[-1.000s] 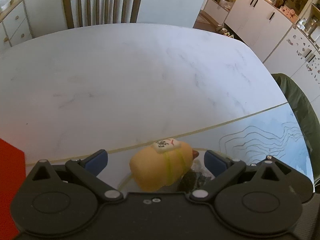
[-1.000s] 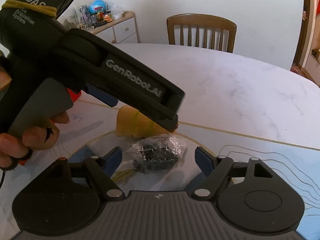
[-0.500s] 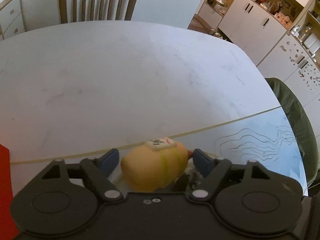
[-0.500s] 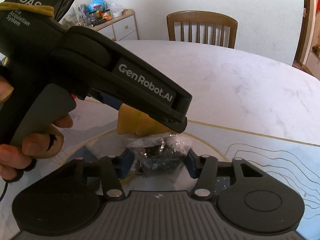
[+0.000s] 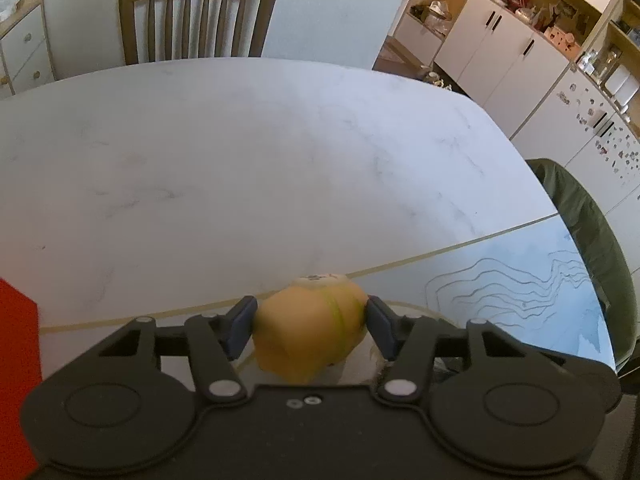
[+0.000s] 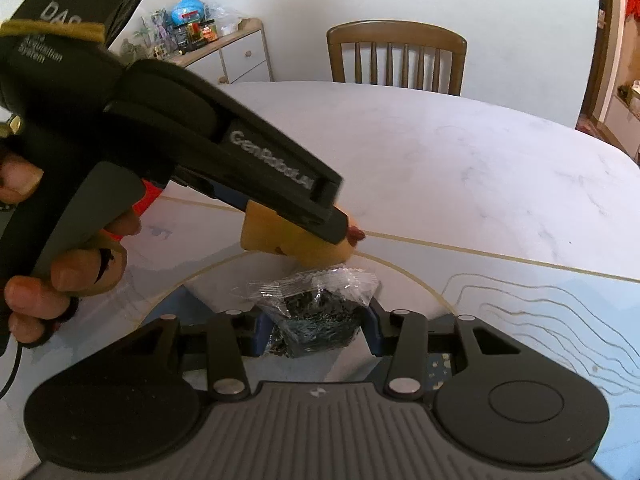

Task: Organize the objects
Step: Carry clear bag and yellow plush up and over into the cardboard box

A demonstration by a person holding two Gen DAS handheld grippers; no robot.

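We see a soft yellow-orange plush toy [image 5: 310, 330] with a thin yellow band around its body and a small white patch on top, pinched on both sides by the blue pads of the left gripper [image 5: 308, 326], which is clenched on it. In the right wrist view the same toy [image 6: 296, 242] sits under the nose of that black gripper, held off the surface just above a curved gold line on the mat, with a small red tip poking out at its front end. Just below it, a crinkly clear packet of dark contents [image 6: 316, 314] is squeezed between the blue pads of the right gripper [image 6: 316, 330], which grips it from both sides; we cannot tell whether the packet touches the mat. A person's hand [image 6: 60, 268] wraps the left gripper's handle at the left edge. Under both lies a pale blue mat [image 6: 540, 300] printed with wavy contour lines, laid on a white marble table [image 5: 260, 160]. A red box [image 5: 16, 380] shows at the left edge of the left wrist view. A wooden chair [image 5: 196, 20] stands at the far side of the table, with white cabinets [image 5: 500, 52] beyond.
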